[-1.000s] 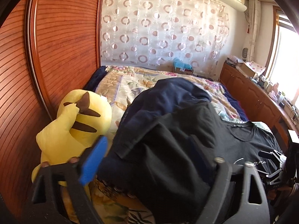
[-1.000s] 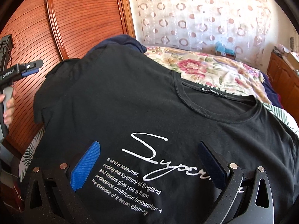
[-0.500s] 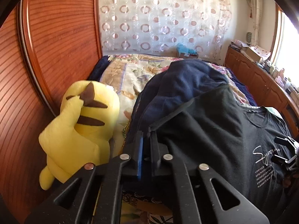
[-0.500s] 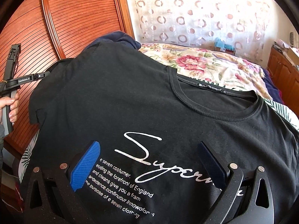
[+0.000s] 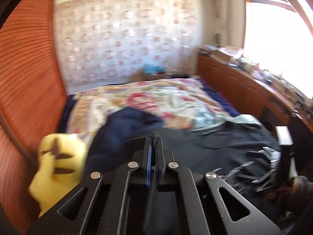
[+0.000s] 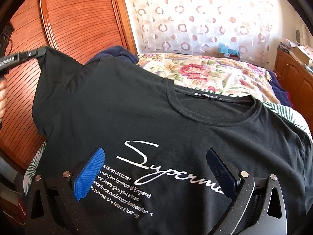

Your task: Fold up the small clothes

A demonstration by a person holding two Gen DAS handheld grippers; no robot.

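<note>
A black T-shirt [image 6: 137, 107] with white script print lies face up on the bed; it also shows in the left wrist view [image 5: 215, 143]. My left gripper [image 5: 153, 138] is shut on the shirt's left sleeve and holds it lifted; it shows at the far left of the right wrist view [image 6: 37, 53] with the sleeve [image 6: 58, 66] raised. My right gripper [image 6: 156, 168] is open, its blue pads either side of the print, low over the shirt's chest.
A floral bedspread [image 6: 215, 74] covers the bed. A navy garment [image 5: 121, 129] lies under the shirt's left side. A yellow plush toy [image 5: 58, 162] sits by the wooden wardrobe [image 6: 78, 23]. A wooden sideboard [image 5: 244, 86] runs along the right.
My left gripper closed on the shirt's sleeve and has lifted it up and away from the bed. The right gripper has stayed open over the print.
</note>
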